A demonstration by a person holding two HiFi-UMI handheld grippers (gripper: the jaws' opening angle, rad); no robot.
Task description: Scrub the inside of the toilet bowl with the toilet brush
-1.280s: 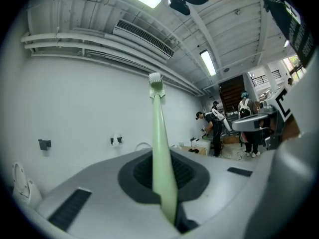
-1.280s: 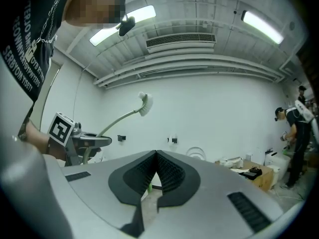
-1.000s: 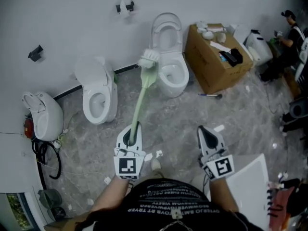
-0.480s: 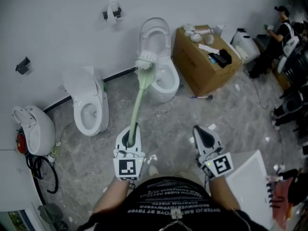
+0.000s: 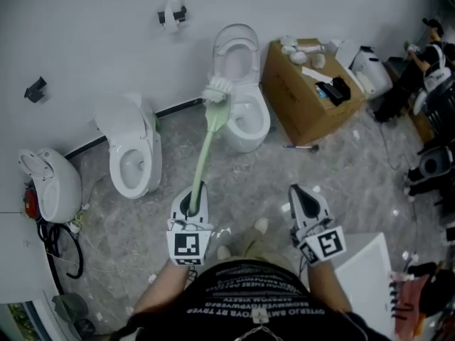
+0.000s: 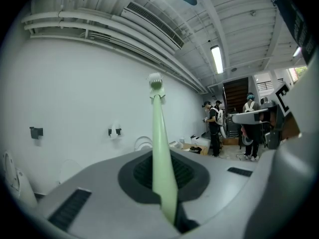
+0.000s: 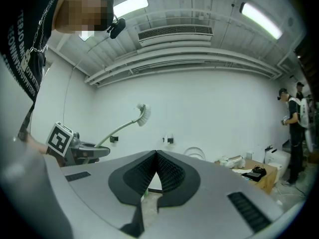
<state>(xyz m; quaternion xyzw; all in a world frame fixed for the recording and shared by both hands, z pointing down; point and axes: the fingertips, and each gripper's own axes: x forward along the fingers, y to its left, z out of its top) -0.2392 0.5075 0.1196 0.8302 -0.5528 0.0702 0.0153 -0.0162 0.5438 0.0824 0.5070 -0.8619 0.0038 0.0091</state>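
Toilet brush [image 5: 207, 144]: pale green shaft, slightly curved, with a white bristle head. The near end of the shaft is clamped between the jaws of the left gripper [image 5: 193, 194], which are closed down to the shaft's thickness. From that gripper the shaft runs forward and upward, and the bristle head is raised in the air at the far end, not in any bowl. Toilet bowl [image 5: 264, 123]: white, seat raised, standing well ahead of the left gripper and a little to its right, with the bristle head showing over its left edge in the head view. Right gripper [image 5: 304, 199]: off to the right of the left one and about level with it, jaws meeting at the tips with nothing between them. Handling, as judged: light plastic, stiff enough to push with, though the long thin shaft will likely flex a little. The bristles are soft and springy. The smooth round shaft may twist or slide in the pads under scrubbing pressure. The present hold near the end gives reach but a long lever, so grip firmly. Also present: a second toilet [image 5: 135, 155] ahead and left of the left gripper, and a cardboard box [image 5: 306, 101] ahead of the right gripper.
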